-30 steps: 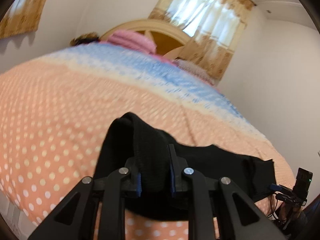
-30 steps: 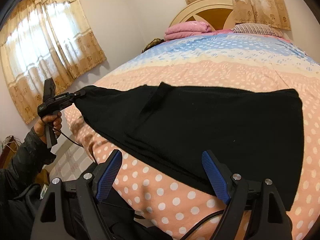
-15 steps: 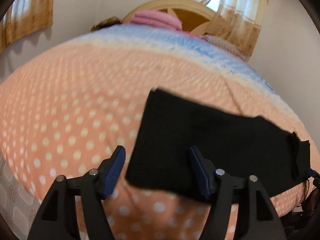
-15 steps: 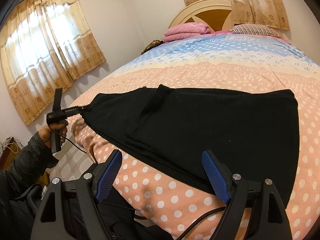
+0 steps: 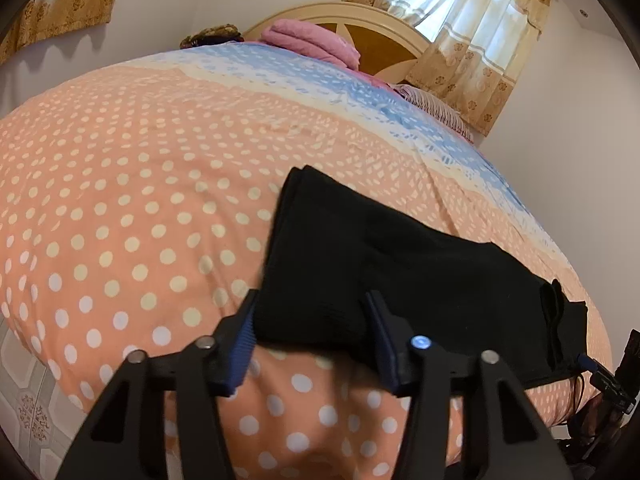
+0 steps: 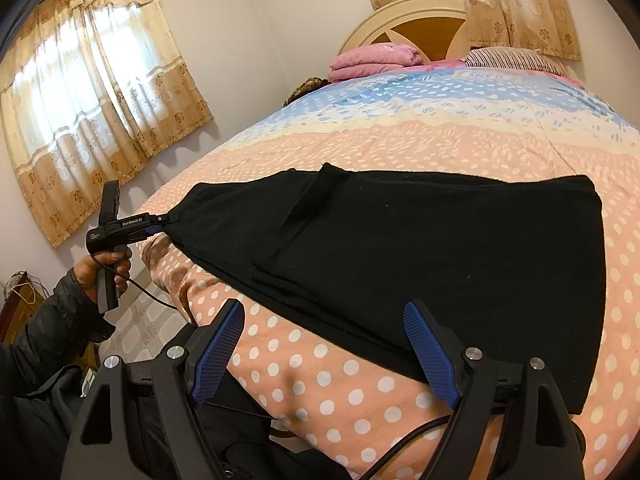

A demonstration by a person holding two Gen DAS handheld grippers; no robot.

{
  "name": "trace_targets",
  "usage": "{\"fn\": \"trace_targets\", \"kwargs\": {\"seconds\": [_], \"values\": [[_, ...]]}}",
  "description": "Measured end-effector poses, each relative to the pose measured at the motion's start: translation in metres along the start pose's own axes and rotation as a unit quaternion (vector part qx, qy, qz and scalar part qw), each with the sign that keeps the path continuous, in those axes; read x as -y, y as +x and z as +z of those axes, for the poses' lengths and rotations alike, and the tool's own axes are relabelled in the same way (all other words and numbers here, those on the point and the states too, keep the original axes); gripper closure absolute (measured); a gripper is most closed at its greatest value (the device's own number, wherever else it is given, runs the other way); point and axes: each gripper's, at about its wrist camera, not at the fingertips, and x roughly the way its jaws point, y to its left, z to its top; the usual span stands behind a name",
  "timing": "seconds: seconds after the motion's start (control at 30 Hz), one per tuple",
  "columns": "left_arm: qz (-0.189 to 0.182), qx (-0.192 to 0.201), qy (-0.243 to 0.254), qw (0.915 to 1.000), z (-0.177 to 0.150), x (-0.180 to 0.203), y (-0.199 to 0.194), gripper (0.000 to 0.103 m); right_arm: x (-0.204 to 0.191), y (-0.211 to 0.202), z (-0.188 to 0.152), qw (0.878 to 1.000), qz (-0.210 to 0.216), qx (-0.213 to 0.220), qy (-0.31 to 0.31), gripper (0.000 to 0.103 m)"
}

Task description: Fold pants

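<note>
While the pants [image 6: 420,248] lie folded and flat near the front edge of the bed [image 6: 400,140], the left gripper [image 5: 310,336] is at their left end, fingers [image 5: 240,344] half apart with the cloth edge between them; from the right view I cannot tell if it grips. The left hand [image 6: 106,266] holds its handle upright beside the bed. The right gripper [image 6: 320,352] hovers wide open, low over the front edge
</note>
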Motion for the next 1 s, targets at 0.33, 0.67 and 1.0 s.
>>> {"fn": "trace_targets", "kwargs": {"seconds": [0.33,0.67,1.0], "values": [[-0.084,0.018,-0.043,0.9954,0.007,-0.009,-0.011,0.079,-0.002,0.003,-0.003,1.0,-0.003,-0.002,0.0,0.02],[-0.123,0.072,-0.032,0.9893,0.023,0.014,-0.043,0.079,-0.005,-0.016,-0.002,1.0,-0.002,0.015,-0.006,0.02],[-0.188,0.123,0.026,0.9741,0.047,0.084,-0.075,0.08,0.015,-0.064,-0.009,0.999,-0.029,0.045,0.01,0.02]]}}
